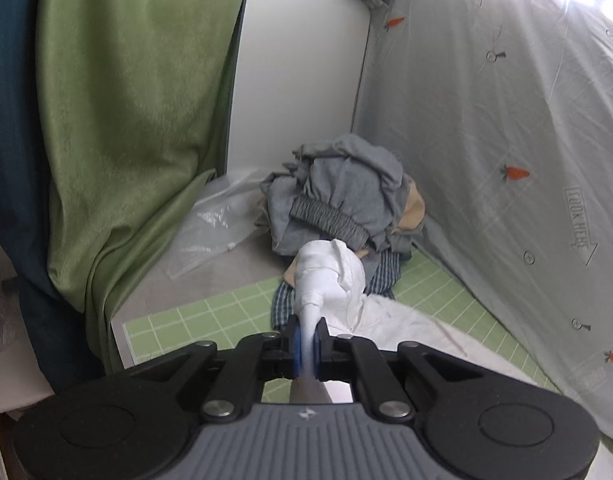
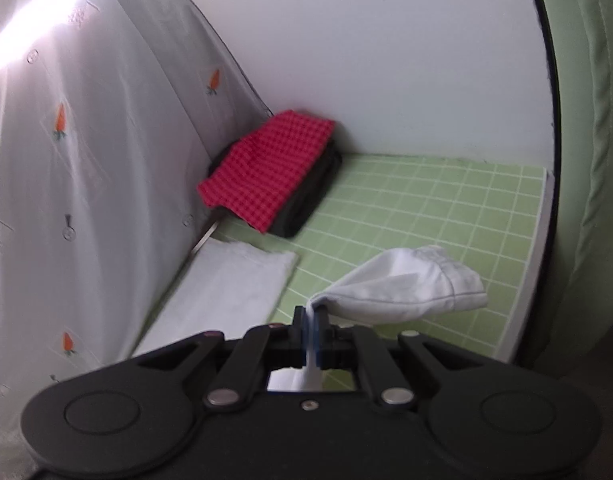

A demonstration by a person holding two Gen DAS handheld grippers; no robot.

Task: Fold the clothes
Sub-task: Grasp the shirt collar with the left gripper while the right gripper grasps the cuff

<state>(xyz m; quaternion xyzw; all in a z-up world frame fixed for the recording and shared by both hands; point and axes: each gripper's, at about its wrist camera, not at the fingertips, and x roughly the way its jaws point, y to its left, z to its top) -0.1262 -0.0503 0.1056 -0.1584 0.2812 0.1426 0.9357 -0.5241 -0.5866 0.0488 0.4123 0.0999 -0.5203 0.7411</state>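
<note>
A white garment (image 1: 330, 280) hangs bunched from my left gripper (image 1: 306, 350), which is shut on a pinch of its cloth above the green grid mat (image 1: 194, 324). The rest of it trails down onto the mat at the lower right. In the right wrist view, my right gripper (image 2: 311, 334) is shut on another corner of the white garment (image 2: 406, 288), whose loose flap lifts off to the right over the green mat (image 2: 426, 200). A further stretch of the white garment (image 2: 230, 284) lies flat on the mat's left side.
A heap of grey, tan and plaid clothes (image 1: 338, 200) sits in the far corner beside a clear plastic bag (image 1: 214, 220). A folded stack topped by red checked cloth (image 2: 266, 168) rests against the back wall. A carrot-print sheet (image 1: 506, 140) and a green curtain (image 1: 126, 120) flank the mat.
</note>
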